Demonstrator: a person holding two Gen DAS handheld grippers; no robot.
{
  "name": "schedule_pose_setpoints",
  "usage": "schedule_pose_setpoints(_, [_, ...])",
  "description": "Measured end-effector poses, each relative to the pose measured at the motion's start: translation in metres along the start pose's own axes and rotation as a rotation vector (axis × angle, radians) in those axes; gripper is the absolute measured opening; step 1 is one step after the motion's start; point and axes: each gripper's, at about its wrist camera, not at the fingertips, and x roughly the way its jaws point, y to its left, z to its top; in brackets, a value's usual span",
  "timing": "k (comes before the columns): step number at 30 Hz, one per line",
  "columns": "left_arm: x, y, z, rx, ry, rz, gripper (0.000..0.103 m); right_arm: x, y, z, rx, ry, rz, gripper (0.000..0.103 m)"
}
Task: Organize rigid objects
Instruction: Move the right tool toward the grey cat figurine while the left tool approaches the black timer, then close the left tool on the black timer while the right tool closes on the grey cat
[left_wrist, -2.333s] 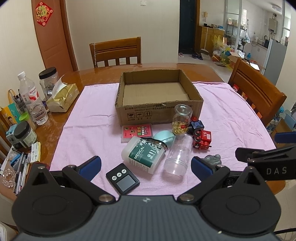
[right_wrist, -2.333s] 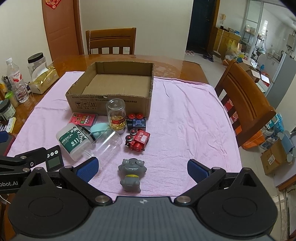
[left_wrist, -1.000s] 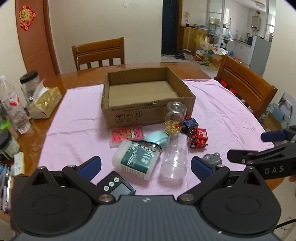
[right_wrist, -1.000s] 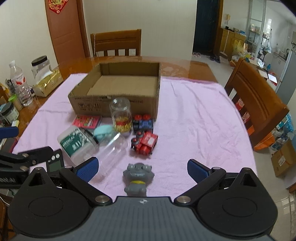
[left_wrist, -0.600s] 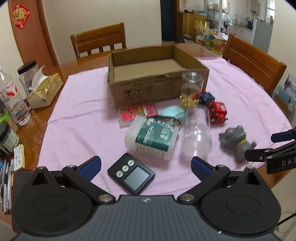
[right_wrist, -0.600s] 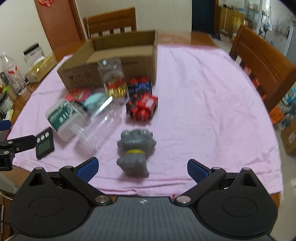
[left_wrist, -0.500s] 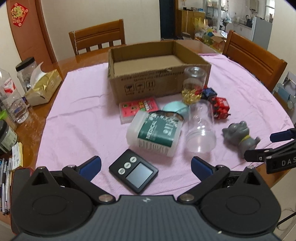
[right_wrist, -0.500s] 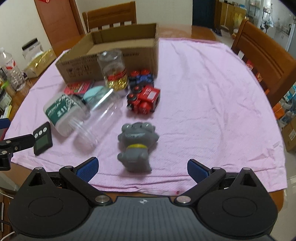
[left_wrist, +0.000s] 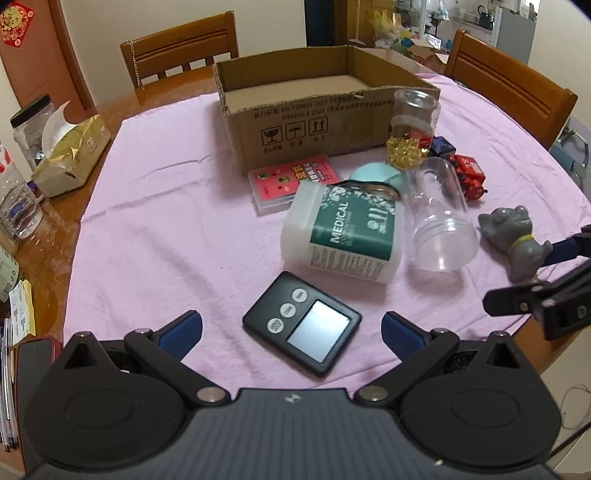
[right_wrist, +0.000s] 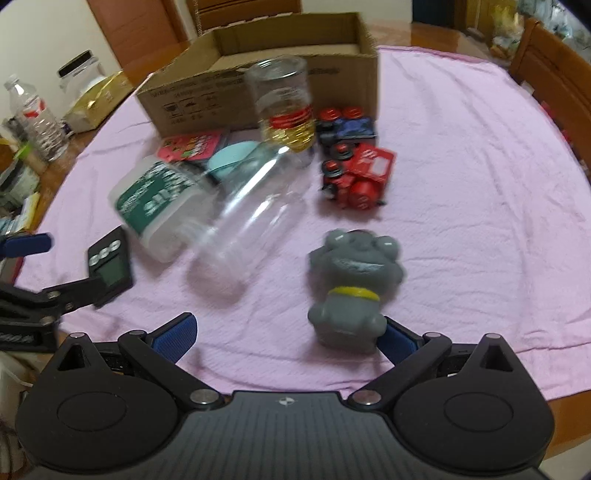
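Grippers: my left gripper (left_wrist: 291, 328) has its blue-padded fingers spread wide apart, with nothing between them but the black digital scale (left_wrist: 301, 328), which lies flat on the pink cloth (left_wrist: 166, 229) and is not touched. My right gripper (right_wrist: 288, 338) is likewise spread wide. The grey cat figurine (right_wrist: 352, 286) lies on the cloth between its fingers, close against the right-hand pad; I cannot tell whether the pad touches it. The right wrist view is motion-blurred.

Objects on the cloth, all outside the box:
- White medical bottle (left_wrist: 341, 236) with a green label, on its side, just beyond the scale.
- Clear empty jar (left_wrist: 441, 225), on its side, touching the white bottle.
- Upright clear jar (left_wrist: 412, 129) holding yellow capsules, just beside the box front.
- Red toy car (right_wrist: 356, 177) and blue toy car (right_wrist: 349, 127), side by side near the upright jar.
- Pink card case (left_wrist: 291, 181) and a teal round item (left_wrist: 376, 177), just in front of the box.

Cardboard box (left_wrist: 295, 122): open-topped, empty, at the far side of the cloth.
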Motion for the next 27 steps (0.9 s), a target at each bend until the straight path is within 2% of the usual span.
schedule_pose_setpoints(6, [0.007, 0.008, 0.005, 0.018, 0.011, -0.039, 0.102, -0.008, 0.009, -0.001, -0.039, 0.039, 0.093, 0.103])
schedule_pose_setpoints(13, [0.013, 0.008, 0.008, 0.084, 0.017, -0.073, 0.102, -0.02, 0.0, 0.001, -0.164, -0.005, 0.019, 0.103])
schedule_pose_setpoints(18, [0.015, 0.006, 0.006, 0.119, 0.037, -0.101, 0.102, -0.01, -0.014, 0.018, -0.266, -0.035, 0.029, 0.103])
schedule_pose_setpoints(22, [0.017, 0.004, 0.004, 0.153, 0.044, -0.119, 0.102, 0.009, -0.021, 0.033, -0.312, 0.009, 0.048, 0.103])
schedule_pose_setpoints(27, [0.02, 0.004, 0.005, 0.214, 0.048, -0.14, 0.102, 0.019, -0.023, 0.038, -0.34, 0.113, 0.111, 0.103])
